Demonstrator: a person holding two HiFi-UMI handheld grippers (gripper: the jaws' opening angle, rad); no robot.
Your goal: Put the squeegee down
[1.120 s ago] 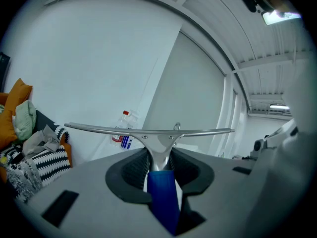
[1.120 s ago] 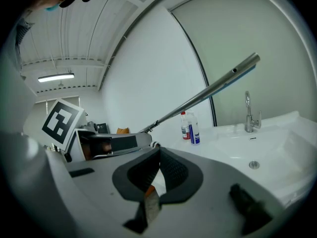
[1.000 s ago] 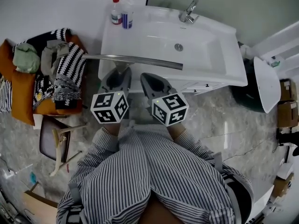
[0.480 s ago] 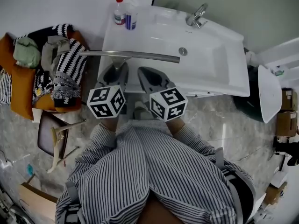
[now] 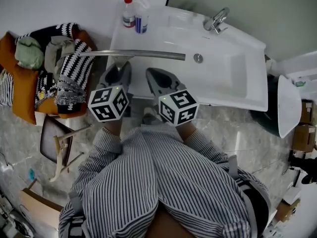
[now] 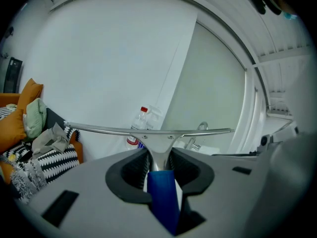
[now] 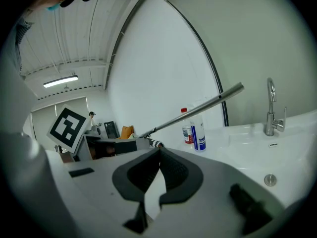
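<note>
The squeegee has a long metal blade [image 5: 133, 54] [image 6: 148, 131] and a blue handle [image 6: 162, 192]. My left gripper [image 5: 120, 66] [image 6: 157, 155] is shut on its neck and handle, holding the blade level over the left part of the white sink [image 5: 233, 90], near the drain [image 5: 198, 58]. Just to its right, my right gripper [image 5: 151, 73] [image 7: 159, 150] has its jaws shut with nothing between them. The blade [image 7: 198, 110] also crosses the right gripper view above the basin [image 7: 247, 148].
Two bottles [image 5: 130, 11] [image 5: 142, 16] stand on the sink's back left corner, and a faucet [image 5: 218, 19] at the back. A seat heaped with clothes and orange cushions [image 5: 49, 68] is to the left, with a wooden stool [image 5: 57, 143] below it. A white lid [image 5: 287, 103] is at the right.
Both grippers have moved forward together toward the wall. The squeegee blade has gone from the sink's front edge to over the basin, level with the drain.
</note>
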